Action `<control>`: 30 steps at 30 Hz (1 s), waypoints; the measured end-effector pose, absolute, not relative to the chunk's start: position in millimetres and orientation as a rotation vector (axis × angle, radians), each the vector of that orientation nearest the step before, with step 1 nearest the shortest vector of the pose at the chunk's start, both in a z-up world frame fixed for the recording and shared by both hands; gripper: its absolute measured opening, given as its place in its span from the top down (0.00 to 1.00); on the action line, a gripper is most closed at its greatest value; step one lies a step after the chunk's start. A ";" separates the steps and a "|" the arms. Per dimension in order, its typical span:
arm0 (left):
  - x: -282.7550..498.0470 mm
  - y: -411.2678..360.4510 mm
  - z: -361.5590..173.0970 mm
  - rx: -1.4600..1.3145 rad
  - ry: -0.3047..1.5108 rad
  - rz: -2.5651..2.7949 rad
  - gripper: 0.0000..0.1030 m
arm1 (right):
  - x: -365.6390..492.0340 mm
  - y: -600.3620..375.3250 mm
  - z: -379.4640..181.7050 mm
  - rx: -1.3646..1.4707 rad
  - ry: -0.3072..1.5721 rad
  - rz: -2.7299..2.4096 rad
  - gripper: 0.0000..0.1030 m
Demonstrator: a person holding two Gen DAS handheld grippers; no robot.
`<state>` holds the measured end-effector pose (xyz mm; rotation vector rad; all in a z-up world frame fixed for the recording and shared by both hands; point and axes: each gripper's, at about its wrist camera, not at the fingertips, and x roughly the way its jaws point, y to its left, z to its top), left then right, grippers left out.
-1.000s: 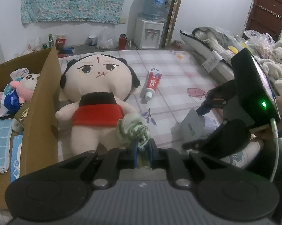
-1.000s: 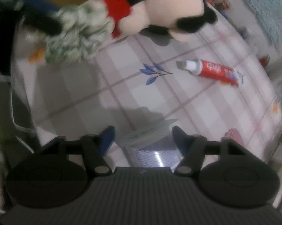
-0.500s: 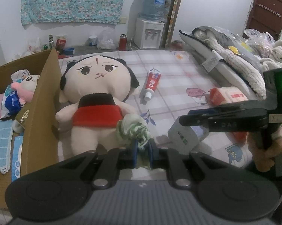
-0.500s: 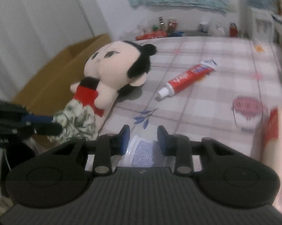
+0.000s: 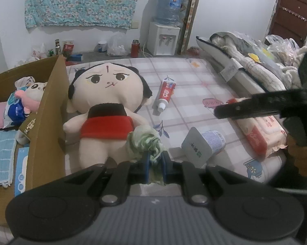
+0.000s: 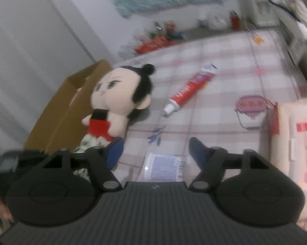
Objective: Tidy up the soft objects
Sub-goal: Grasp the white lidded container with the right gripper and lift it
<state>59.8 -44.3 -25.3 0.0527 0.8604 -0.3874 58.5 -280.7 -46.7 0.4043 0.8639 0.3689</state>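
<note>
Two grippers in view, notes from nearest to farthest. My left gripper has its jaws pinched nearly together on a green-and-white scrunched cloth; the fabric bulges out above the blue pads and hangs a little below them. It sits just in front of the legs of the plush doll, which lies on its back on the checked sheet, red top, black hair, head pointing away from me.

My right gripper has its jaws opening, pads well apart. A small plastic tub with a printed label lies on its side on the sheet below the gap; neither pad presses on it. From the left wrist view the same tub shows its grey lid toward me, just right of the cloth, and the right gripper's dark finger crosses the frame above it, held by a hand at the right edge.

To the left of the doll stands a cardboard box, its wall touching the doll's arm. Inside I see a small white-and-pink plush, a blue packet and a light blue towel.

Right of the tub lies a pink wet-wipes pack. Farther out, a red toothpaste tube lies alone on the sheet, cap toward me. Along the right edge of the bed sits folded bedding.

Farthest, on the floor by the wall: a water dispenser and a floral cloth on the wall. Right wrist view is motion-blurred.
</note>
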 end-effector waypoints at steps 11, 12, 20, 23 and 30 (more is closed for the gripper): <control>60.2 -38.6 -23.8 0.032 0.852 -0.402 0.88 | 77.5 -277.6 -62.2 0.509 1.071 0.209 0.15; 60.6 -37.9 -24.4 0.029 0.853 -0.401 0.88 | 75.4 -269.0 -56.5 0.436 1.055 0.231 0.07; 61.6 -32.2 -25.1 0.007 0.856 -0.397 0.88 | 92.7 -228.7 -79.9 0.251 1.149 0.225 0.16; 61.3 -31.0 -23.9 0.006 0.853 -0.393 0.88 | 95.6 -230.5 -94.2 0.312 1.173 0.204 0.38; 61.6 -32.0 -25.4 0.013 0.860 -0.389 0.88 | 70.2 -280.1 -120.8 0.884 1.147 0.331 0.38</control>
